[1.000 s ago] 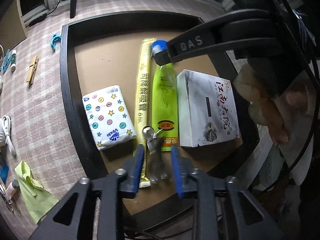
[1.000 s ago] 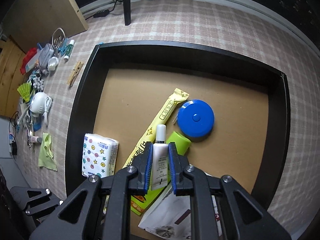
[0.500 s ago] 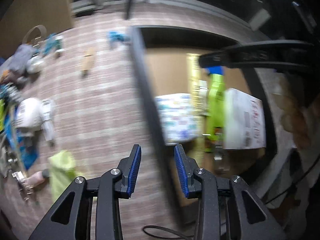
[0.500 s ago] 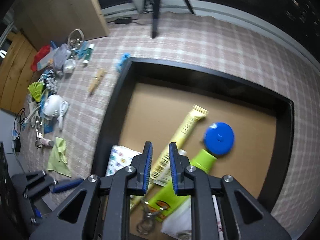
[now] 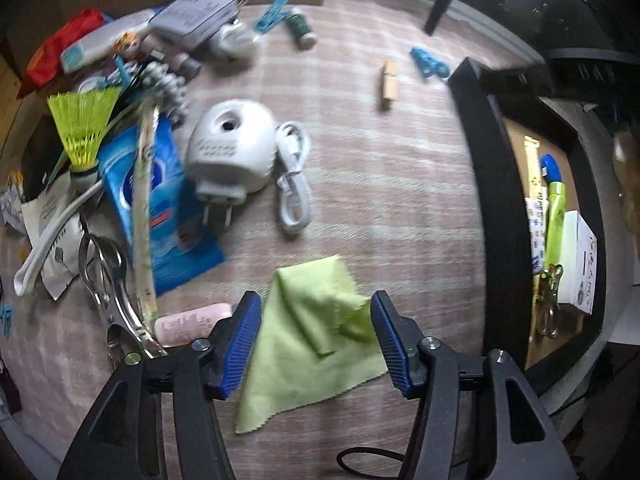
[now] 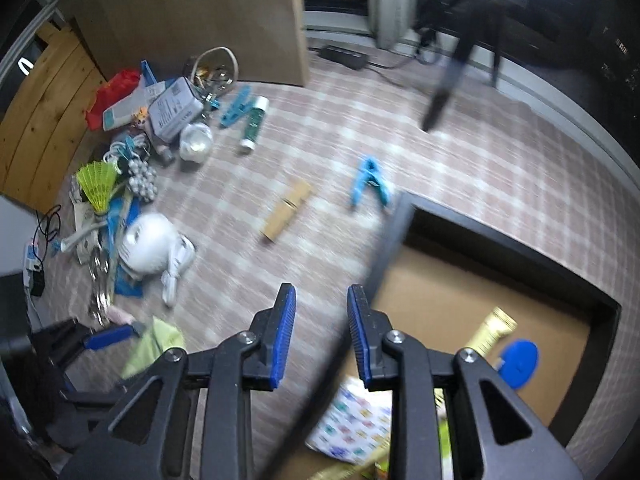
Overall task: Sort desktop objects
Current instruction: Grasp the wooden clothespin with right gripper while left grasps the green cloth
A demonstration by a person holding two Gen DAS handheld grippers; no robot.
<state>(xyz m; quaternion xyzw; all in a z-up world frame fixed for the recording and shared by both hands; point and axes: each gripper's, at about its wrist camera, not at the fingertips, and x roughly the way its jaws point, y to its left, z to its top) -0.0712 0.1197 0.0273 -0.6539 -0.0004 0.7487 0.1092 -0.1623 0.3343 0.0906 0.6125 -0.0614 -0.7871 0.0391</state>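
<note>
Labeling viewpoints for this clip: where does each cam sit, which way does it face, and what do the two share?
Left wrist: sits on the left gripper, looking steeply down at the green cloth between its open jaws; only its own fingers show.
Right wrist: sits on the right gripper, looking down over the black tray's corner; its own open, empty jaws and the left gripper show at lower left.
Shared: cloth, tray, white plug-in device, wooden clothespin, yellow shuttlecock.
</note>
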